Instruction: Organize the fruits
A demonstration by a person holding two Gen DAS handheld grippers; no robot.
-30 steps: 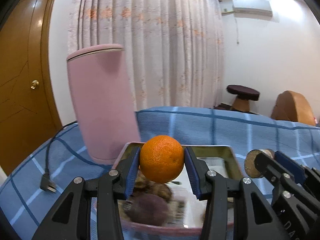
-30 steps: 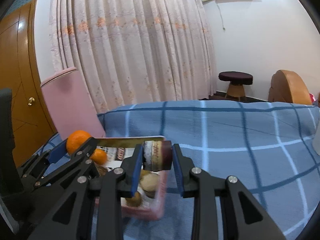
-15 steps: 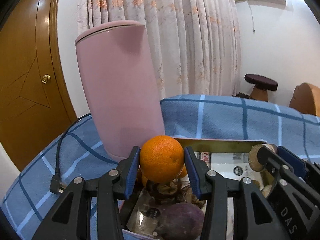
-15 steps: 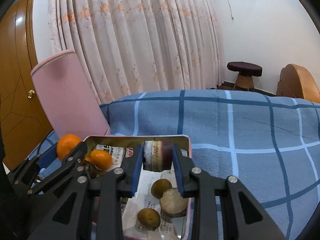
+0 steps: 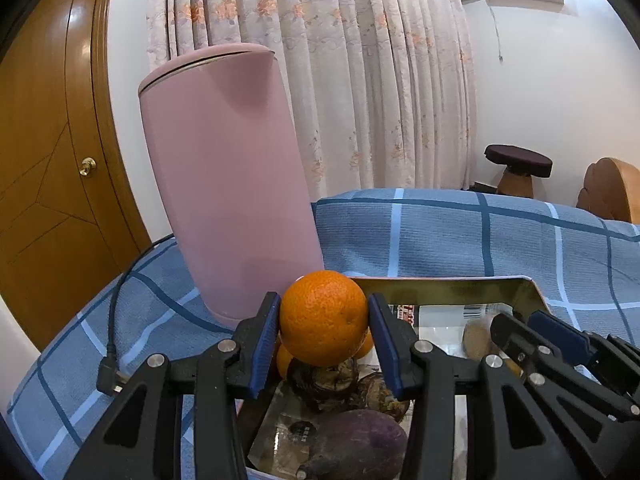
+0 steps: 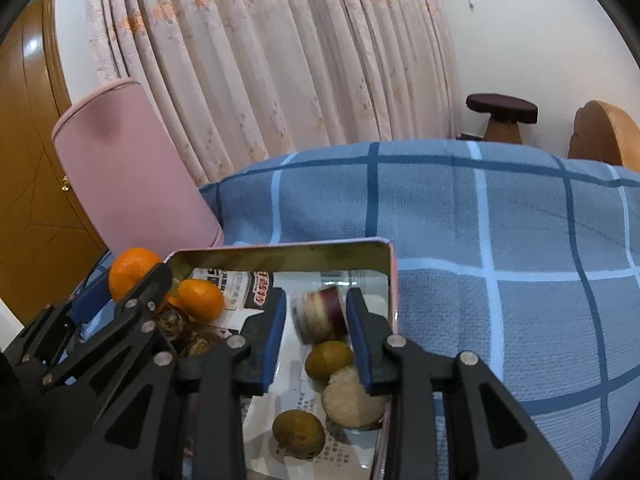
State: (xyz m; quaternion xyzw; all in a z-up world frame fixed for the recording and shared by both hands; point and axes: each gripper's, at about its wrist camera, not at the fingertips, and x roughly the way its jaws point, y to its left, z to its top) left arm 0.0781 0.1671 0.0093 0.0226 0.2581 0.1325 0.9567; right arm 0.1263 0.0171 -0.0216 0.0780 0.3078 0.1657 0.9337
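1. Surface: a blue checked bedspread [image 6: 500, 220] covers the bed; a rectangular metal tin with a pink rim [image 6: 280, 254], lined with printed paper, sits on it at the near left.
2. Left hand-held gripper [image 5: 323, 330]: its blue pads are clamped on a round orange mandarin [image 5: 323, 316], held above the left end of the tin. In the right wrist view the same fruit [image 6: 130, 272] shows at the tin's far left corner.
3. Right hand-held gripper [image 6: 316, 326]: the jaws are opening. A short cylindrical fruit piece with dark red skin and a pale cut face [image 6: 320, 314] is between them, blurred, lying against the right pad with a gap at the left pad. It is over the right half of the tin.
4. Tin contents, right half: two brown-green round fruits [image 6: 329, 360] [image 6: 298, 432] and a pale rough round fruit [image 6: 354, 398], close together below the right gripper.
5. Tin contents, left half: a second small orange mandarin [image 6: 200, 300], dark wrinkled shells [image 5: 324, 378] just beneath the held mandarin, and a purple oblong tuber [image 5: 360, 440] nearest the camera.
6. Surroundings: a tall pink cylindrical container [image 5: 228, 176] stands just beyond the tin's far left corner; a black cable with plug [image 5: 110, 360] lies left of it on the bedspread.
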